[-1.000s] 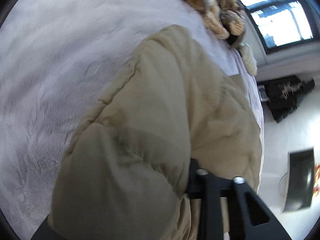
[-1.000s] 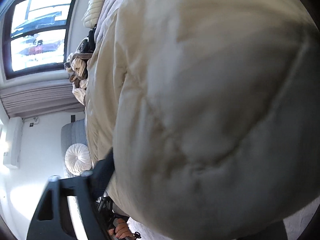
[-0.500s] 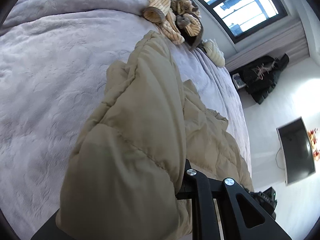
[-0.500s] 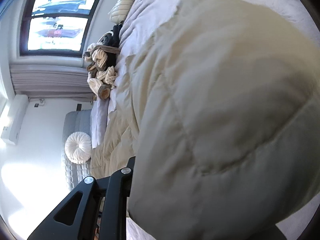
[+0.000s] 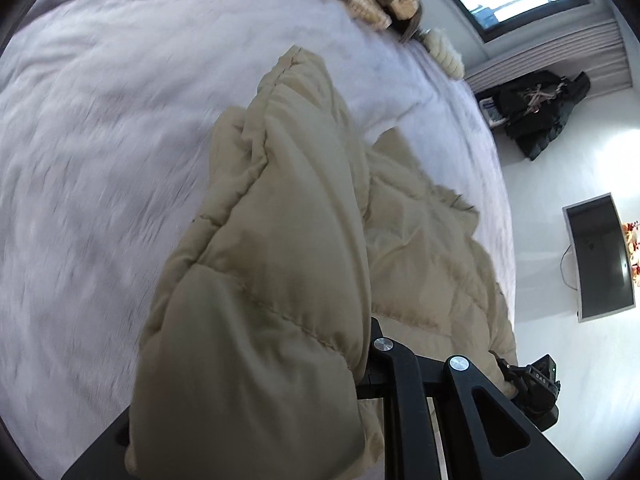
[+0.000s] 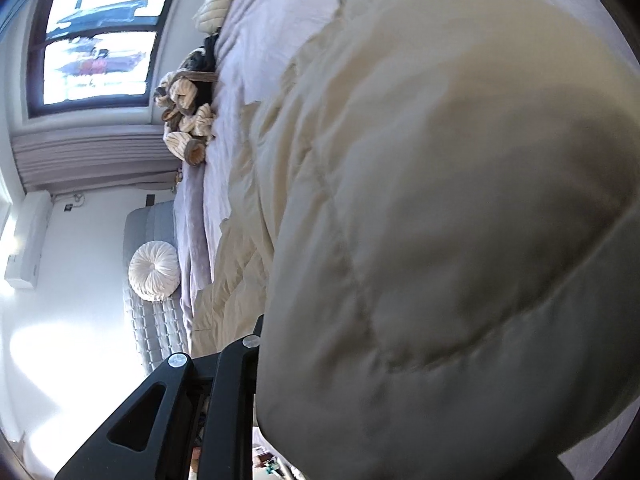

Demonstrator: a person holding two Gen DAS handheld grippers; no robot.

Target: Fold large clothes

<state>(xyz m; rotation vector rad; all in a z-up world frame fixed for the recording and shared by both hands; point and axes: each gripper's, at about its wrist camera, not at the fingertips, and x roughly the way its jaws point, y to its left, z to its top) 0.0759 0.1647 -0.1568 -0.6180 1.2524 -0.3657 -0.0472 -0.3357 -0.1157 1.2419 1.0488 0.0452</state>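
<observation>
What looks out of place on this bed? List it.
Apart from the beige puffer coat being folded, a tangled heap of striped knitwear lies crumpled at the far edge of the grey bedspread near the window, unfolded. A dark garment also sits dumped on the floor.

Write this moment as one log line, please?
step: folding | left gripper: shut on beige puffer jacket | right gripper: shut on jacket | surface: grey bedspread
</observation>
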